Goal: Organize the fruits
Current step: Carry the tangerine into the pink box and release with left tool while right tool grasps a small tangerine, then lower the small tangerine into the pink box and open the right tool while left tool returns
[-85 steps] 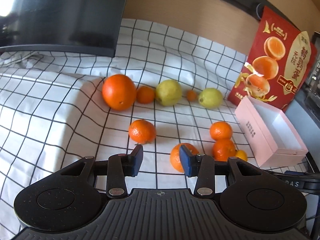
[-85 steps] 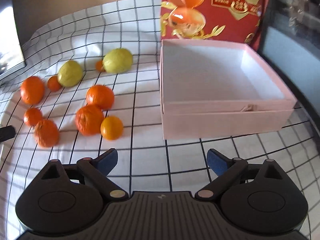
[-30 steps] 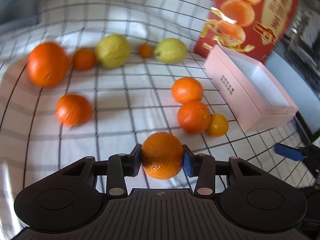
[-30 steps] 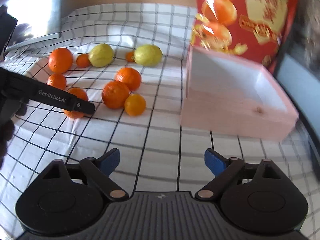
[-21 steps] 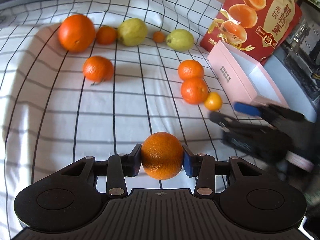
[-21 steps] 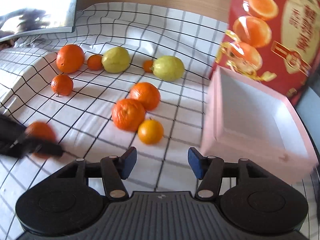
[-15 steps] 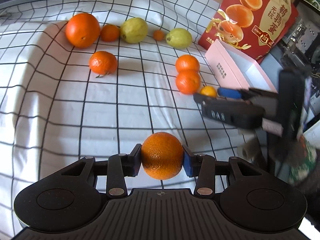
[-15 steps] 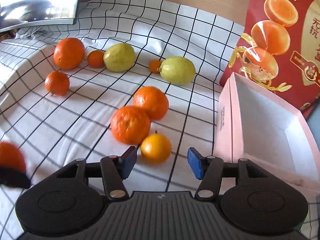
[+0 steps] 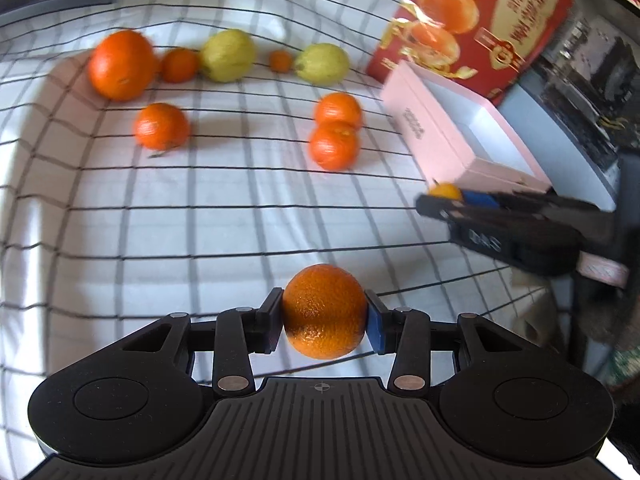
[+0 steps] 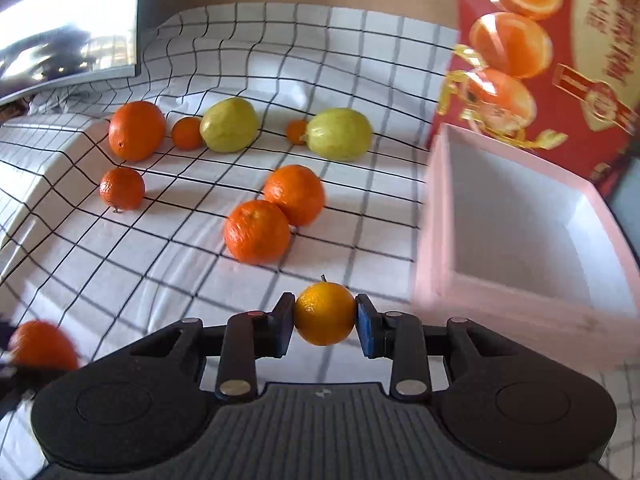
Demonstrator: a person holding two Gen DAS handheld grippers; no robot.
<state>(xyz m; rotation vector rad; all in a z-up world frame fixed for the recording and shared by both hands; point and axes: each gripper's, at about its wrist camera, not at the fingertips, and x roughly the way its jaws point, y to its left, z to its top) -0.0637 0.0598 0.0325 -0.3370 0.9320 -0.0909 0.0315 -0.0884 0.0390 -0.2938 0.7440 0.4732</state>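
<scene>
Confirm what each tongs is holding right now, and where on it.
Left tongs: orange, pinched across its middle. Right tongs: small yellow-orange citrus, pinched at its sides, stem up.

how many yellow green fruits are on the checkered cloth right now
2. Both lie in the back row on the checkered cloth: the left yellow-green fruit beside a small orange, the right yellow-green fruit nearer the pink box. None seem hidden.

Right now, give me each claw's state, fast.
Left claw: closed on an orange.
Right claw: closed on a small orange.
</scene>
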